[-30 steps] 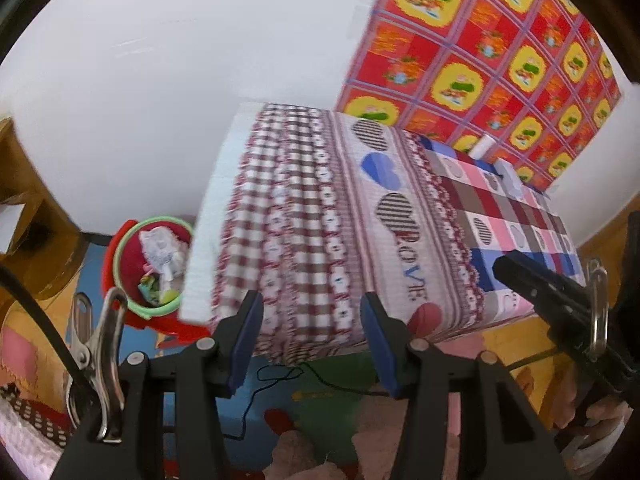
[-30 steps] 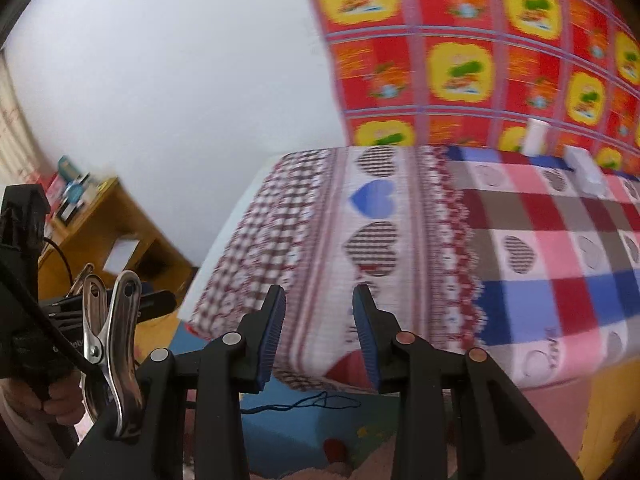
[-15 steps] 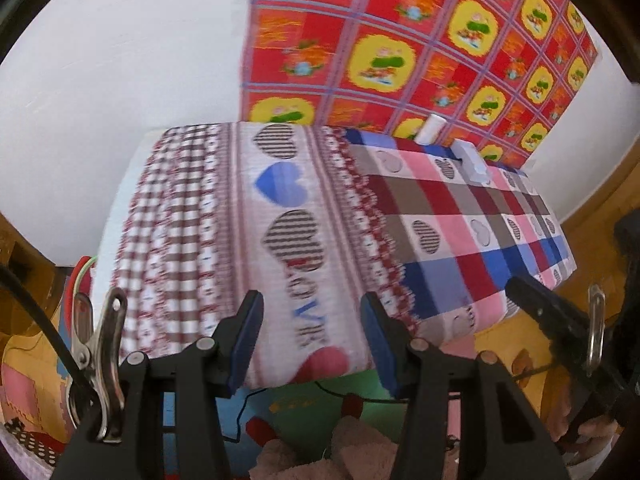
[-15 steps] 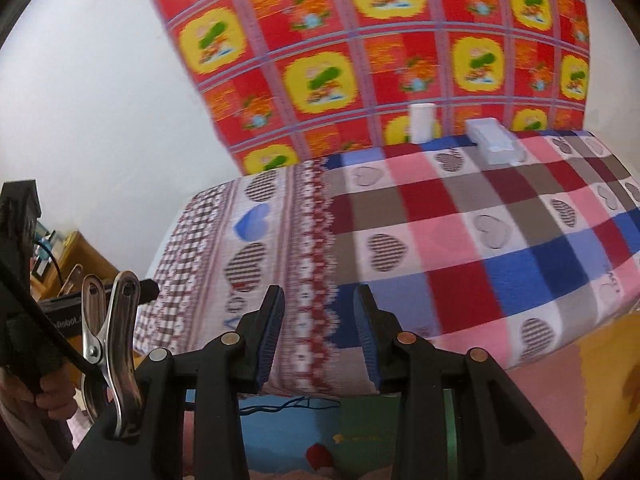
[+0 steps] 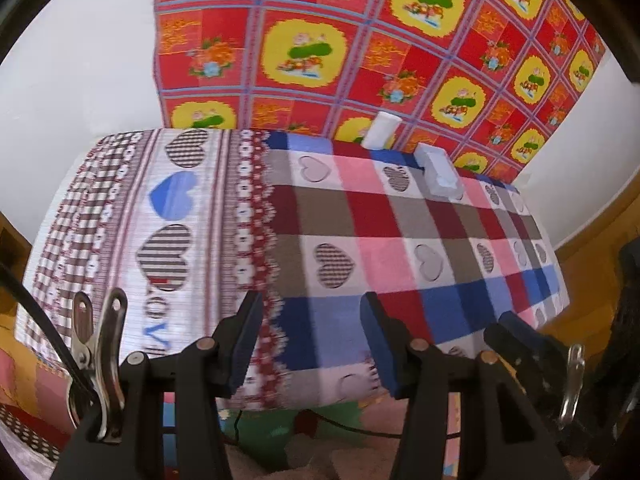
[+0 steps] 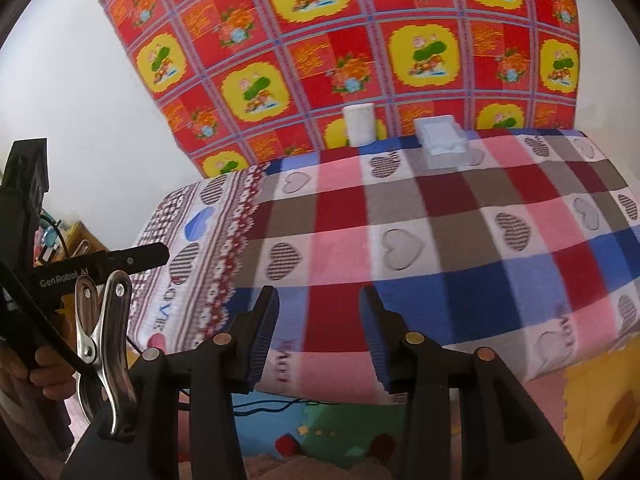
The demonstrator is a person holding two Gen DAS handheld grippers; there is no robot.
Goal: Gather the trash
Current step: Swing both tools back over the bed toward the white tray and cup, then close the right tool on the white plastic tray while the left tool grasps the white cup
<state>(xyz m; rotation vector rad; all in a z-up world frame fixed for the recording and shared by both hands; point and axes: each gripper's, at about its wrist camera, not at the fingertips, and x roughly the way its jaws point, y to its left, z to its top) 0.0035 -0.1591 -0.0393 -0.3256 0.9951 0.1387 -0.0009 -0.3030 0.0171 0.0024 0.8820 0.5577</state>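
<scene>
both grippers hang over the near edge of the bed, which is covered by a checked blanket with heart motifs in red, pink, blue and grey, our landmark here. the left gripper holds its blue-padded jaws about half apart with nothing between them, only blanket showing through the gap. the right gripper has its jaws opening at this moment, and nothing sits between them either. at the far edge of the blanket, against the red and yellow patterned cloth on the wall, stands a white roll of tissue paper, upright. just beside it lies a flat white tissue pack, resting on the blanket, well away from both grippers. at the left edge of the right wrist view a hand grips the handle of the black left tool. below the blanket's near edge a colourful foam floor mat shows, with a dark cable trailing across it.
</scene>
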